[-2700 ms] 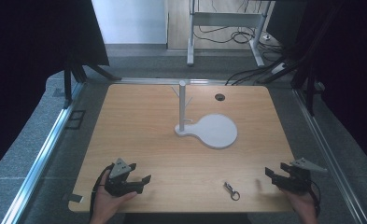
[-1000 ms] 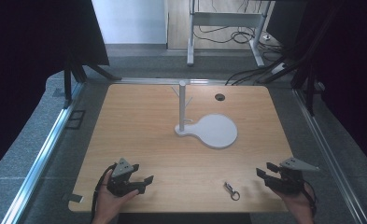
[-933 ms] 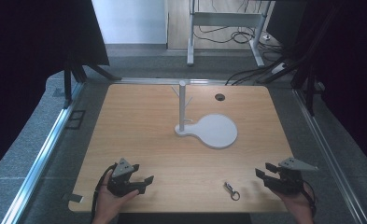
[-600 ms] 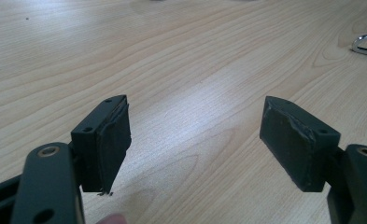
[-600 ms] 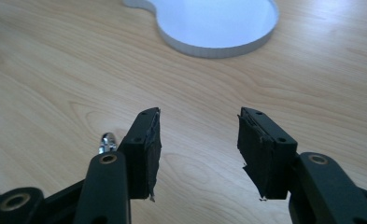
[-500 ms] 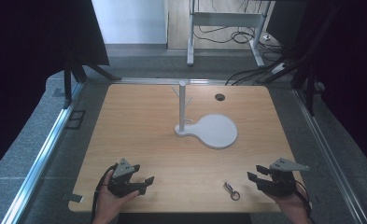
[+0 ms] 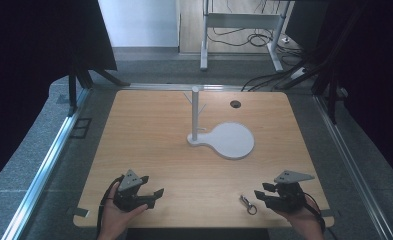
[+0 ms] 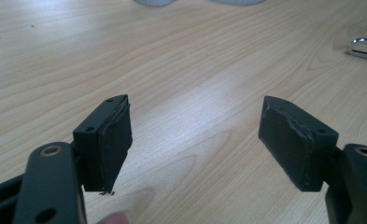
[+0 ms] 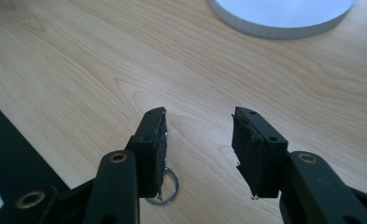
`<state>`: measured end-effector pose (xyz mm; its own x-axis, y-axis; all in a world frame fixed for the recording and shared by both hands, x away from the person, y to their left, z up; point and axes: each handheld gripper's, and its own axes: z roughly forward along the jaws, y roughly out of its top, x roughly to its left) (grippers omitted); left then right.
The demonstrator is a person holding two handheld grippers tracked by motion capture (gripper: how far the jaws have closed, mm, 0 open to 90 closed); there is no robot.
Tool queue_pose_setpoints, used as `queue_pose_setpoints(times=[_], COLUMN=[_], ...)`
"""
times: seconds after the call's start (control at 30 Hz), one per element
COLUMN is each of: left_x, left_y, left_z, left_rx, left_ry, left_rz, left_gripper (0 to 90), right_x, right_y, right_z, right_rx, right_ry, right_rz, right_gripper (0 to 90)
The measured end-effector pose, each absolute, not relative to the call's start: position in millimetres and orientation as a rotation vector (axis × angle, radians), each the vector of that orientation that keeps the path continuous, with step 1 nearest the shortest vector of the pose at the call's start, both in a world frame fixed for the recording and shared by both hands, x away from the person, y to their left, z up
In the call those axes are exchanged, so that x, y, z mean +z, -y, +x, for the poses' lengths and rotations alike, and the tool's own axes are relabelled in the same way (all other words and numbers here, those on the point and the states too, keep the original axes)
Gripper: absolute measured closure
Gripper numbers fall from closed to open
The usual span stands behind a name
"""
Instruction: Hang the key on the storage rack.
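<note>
Item, key ring with clasp (image 7: pixel 247 204): lying on the table (image 7: pixel 149 130) near its front edge, just left of my right gripper (image 7: pixel 262 195); in the right gripper view its ring (image 9: pixel 168 185) is half hidden behind the left jaw, and whether jaw and ring touch I cannot tell. My right gripper's jaws have just been closing, now at a middling gap with bare wood between the pads. Item, left gripper (image 7: pixel 154 196): jaws spread wide over bare table, nothing held, the clasp (image 8: pixel 364 48) cut off at that view's right edge.
</note>
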<state>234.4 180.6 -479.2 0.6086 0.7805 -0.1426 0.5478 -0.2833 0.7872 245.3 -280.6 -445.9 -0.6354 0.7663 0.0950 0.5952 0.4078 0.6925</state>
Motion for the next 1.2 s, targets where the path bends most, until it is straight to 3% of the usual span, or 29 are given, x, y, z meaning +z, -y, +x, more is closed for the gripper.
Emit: queue_pose_setpoints(times=[0.7,1.2], left_x=[-477,-478], left_y=[-185,-185], left_z=[232,231], left_rx=[0.311,0.309], left_ry=[-1.036,-1.029], left_rz=[1.953,1.962], left_gripper=[27.0,27.1], right_x=[-458,-468], right_y=[228,214], right_z=[261,266], right_rx=[0.607,0.443], right_ry=[-2.702,-2.720], right_rz=[1.186,1.179], right_gripper=[64.0,69.7])
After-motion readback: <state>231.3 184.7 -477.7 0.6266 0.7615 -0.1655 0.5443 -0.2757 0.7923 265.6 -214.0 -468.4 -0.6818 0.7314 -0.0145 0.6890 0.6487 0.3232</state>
